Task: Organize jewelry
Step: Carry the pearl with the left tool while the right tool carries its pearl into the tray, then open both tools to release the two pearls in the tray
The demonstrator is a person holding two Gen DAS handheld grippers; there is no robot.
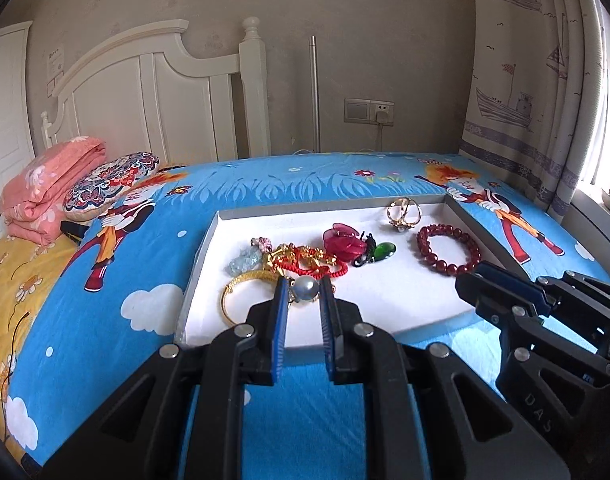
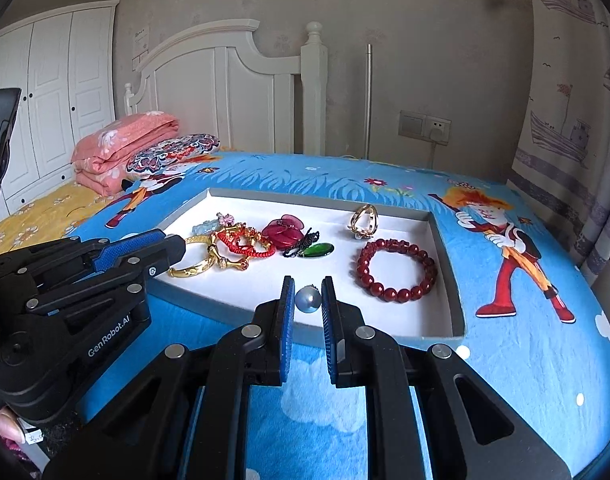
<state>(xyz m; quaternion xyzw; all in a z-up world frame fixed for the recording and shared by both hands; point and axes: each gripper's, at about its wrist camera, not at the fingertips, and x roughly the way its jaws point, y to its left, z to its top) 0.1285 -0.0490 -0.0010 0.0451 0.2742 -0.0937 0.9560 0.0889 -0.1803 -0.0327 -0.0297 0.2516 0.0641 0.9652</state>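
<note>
The white-lined tray (image 2: 445, 264) sits on the cartoon-print bed sheet (image 2: 517, 364) and holds all the jewelry in sight; nothing lies out on the sheet.

By my reading the sorting is only partly done. Towards the tray's right edge two pieces lie apart with clear space round them: the dark red bead bracelet (image 2: 389, 292) and, nearer the far right corner, the gold ring (image 2: 364, 220). In the middle, the red flower piece (image 2: 283, 230) and the green pendant (image 2: 319, 250) touch each other. Towards the left edge, the red cord bracelet (image 2: 245, 246) is tangled with gold pieces, and the gold bangle (image 2: 193, 268) lies against that heap (the part most in need of separating). A grey-blue pearl (image 2: 307, 300) rests by itself close to the near edge.

The left gripper (image 1: 305, 280) and the right gripper (image 2: 308, 280) hang over the near edge, each with its jaws drawn nearly together and clamping nothing. The pearl shows through each narrow gap but lies on the lining beyond. No dividers or compartments are visible.
</note>
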